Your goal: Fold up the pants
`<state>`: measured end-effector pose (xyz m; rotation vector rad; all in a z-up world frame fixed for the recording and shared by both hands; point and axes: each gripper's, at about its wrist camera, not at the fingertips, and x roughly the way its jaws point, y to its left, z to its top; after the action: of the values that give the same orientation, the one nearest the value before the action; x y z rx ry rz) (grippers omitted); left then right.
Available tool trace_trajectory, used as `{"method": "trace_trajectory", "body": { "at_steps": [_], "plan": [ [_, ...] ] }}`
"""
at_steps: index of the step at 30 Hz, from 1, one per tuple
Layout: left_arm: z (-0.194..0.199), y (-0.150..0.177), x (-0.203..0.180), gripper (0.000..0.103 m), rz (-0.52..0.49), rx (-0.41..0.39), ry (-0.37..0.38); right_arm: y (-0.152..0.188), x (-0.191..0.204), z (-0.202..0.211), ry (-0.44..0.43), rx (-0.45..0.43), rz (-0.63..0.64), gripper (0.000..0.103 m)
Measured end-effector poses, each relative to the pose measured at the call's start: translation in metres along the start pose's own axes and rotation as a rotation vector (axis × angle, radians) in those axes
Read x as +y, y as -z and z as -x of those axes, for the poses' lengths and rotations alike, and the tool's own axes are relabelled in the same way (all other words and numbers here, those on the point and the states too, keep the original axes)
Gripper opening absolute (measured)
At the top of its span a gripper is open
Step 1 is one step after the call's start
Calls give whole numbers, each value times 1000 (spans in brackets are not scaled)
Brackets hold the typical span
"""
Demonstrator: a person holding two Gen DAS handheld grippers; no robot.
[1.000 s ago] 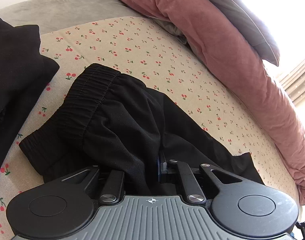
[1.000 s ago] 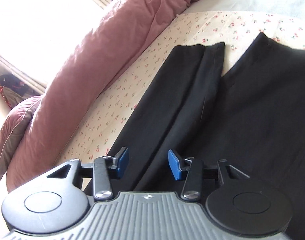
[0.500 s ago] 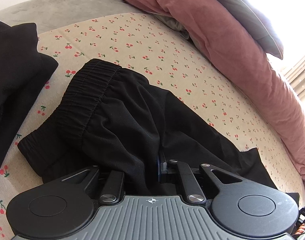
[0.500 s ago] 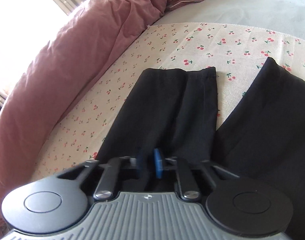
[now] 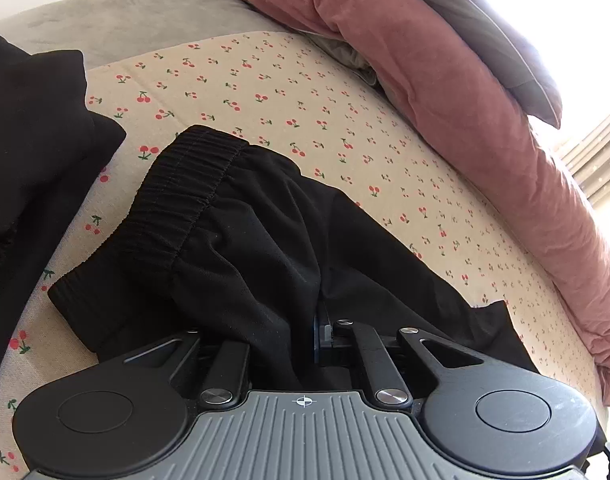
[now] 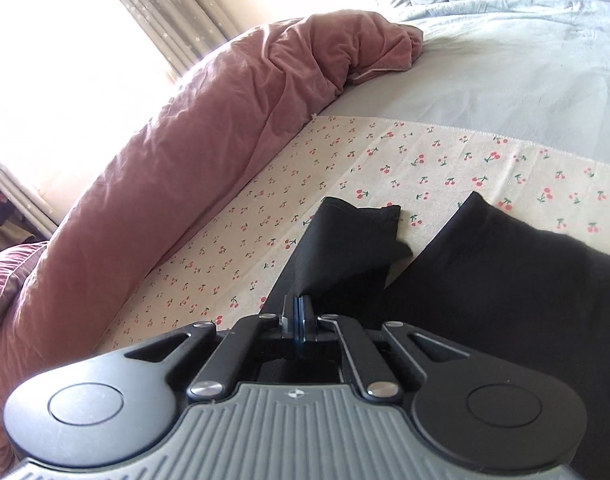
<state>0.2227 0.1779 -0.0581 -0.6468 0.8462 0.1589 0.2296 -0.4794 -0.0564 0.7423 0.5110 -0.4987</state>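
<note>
The black pants (image 5: pixel 241 248) lay on the cherry-print sheet (image 5: pixel 305 92) of a bed, the elastic waistband (image 5: pixel 185 184) bunched up toward the far side, beside a pink duvet (image 5: pixel 445 80). The left gripper (image 5: pixel 305 332) had its jaws nearly together, pinching a fold of cloth near the waist. The right gripper (image 6: pixel 298 316) was clamped tight on a pant leg (image 6: pixel 345 248), lifting it so that the hem hung crumpled above the sheet (image 6: pixel 345 168).

cherry-print sheet (image 5: pixel 345 128) spread flat on the bed | pink duvet (image 5: pixel 465 92) bunched along its edge | grey blanket (image 6: pixel 505 68) beyond | curtains (image 6: pixel 177 12) by bright window
</note>
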Motion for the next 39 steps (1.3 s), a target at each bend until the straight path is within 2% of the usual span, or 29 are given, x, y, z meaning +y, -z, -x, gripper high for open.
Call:
{"method": "trace_trajectory", "body": {
  "at_steps": [4, 10, 14, 16, 18, 20, 22, 24, 27, 29, 31, 32, 34, 36, 37, 39],
  "plan": [
    [3, 0, 4, 6, 8, 15, 15, 14, -23, 51, 12, -33, 32, 0],
    [10, 5, 4, 5, -7, 25, 17, 54, -72, 124, 128, -77, 29, 0],
    [21, 9, 10, 5, -21, 11, 3, 76, -81, 118, 210, -18, 76, 0],
    [27, 12, 14, 5, -39, 2, -3, 77, -74, 125, 159, -59, 104, 0],
    [31, 16, 18, 5, -62, 1, -17, 80, -57, 138, 116, -137, 202, 0],
    [32, 20, 22, 5, -83, 11, -25, 84, -42, 141, 142, -159, 291, 0],
    [34, 20, 25, 6, -106, 18, -13, 85, -45, 137, 154, -134, 285, 0],
    [35, 18, 29, 7, -90, 19, 2, 81, -58, 135, 182, -110, 227, 0],
    [31, 12, 32, 7, -82, 24, 10, 72, -83, 140, 128, -105, 92, 0],
    [26, 12, 32, 8, -83, 30, -7, 72, -85, 142, 132, -108, 106, 0],
    [22, 17, 28, 8, -105, 38, -35, 75, -79, 142, 174, -116, 141, 0],
    [22, 19, 27, 12, -115, 37, -50, 77, -76, 142, 198, -112, 170, 0],
    [23, 20, 25, 14, -138, 40, -69, 81, -71, 135, 233, -61, 228, 0],
    [28, 17, 28, 17, -122, 51, -53, 82, -77, 128, 206, -13, 213, 5],
    [31, 17, 30, 17, -118, 45, -46, 78, -83, 133, 155, -33, 162, 8],
    [43, 17, 29, 17, -122, 25, -34, 68, -101, 148, 64, -114, 23, 32]
  ]
}}
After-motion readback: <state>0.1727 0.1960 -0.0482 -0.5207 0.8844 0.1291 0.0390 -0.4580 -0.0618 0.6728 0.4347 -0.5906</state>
